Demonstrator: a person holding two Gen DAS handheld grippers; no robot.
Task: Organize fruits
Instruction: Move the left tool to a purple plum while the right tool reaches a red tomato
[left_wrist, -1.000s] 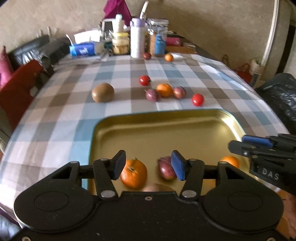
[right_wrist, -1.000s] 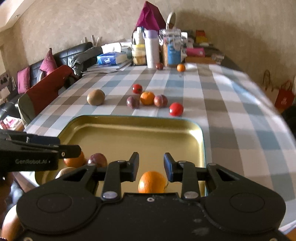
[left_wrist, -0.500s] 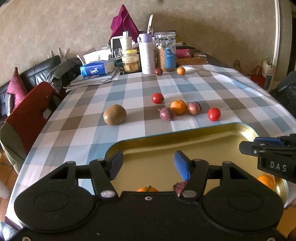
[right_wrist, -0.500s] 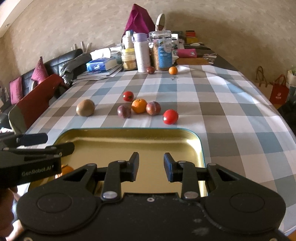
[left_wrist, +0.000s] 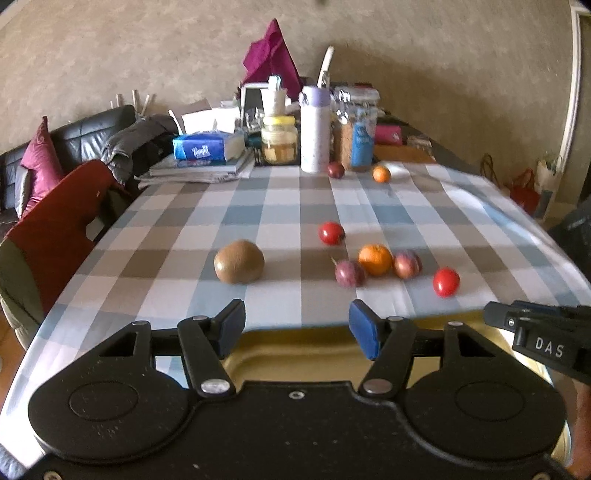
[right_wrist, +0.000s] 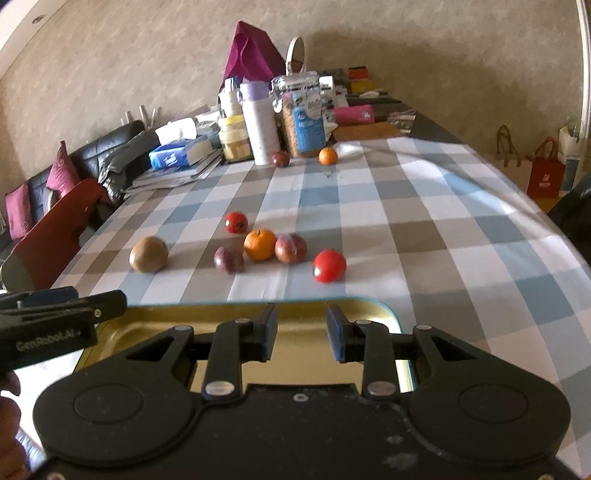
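The left tool (left_wrist: 297, 328) hangs over the far rim of the shallow gold-coloured metal tray (left_wrist: 314, 341), its blue-padded jaws opening with nothing between them. The right tool (right_wrist: 301, 334) hangs over the same tray, near its far right corner, its jaws parted and empty.

Beyond the tray, on the blue, grey and white checked tabletop (left_wrist: 207, 221), the loose fruit lies in a scatter. A brown round kiwi (left_wrist: 239, 261) sits alone to the left. To its right, a purple passion fruit with a short stem (left_wrist: 349, 273), an orange tangerine (left_wrist: 375, 259) and a reddish-purple plum-like fruit (left_wrist: 407, 264) huddle together, the tangerine touching the reddish one. One small red tomato (left_wrist: 331, 233) lies just behind this group and another red tomato (left_wrist: 446, 282) lies to its right, nearest the tray. Far back, a dark red fruit (left_wrist: 335, 170) and a small orange (left_wrist: 381, 174) rest by a white bottle with a lilac cap (left_wrist: 314, 129).
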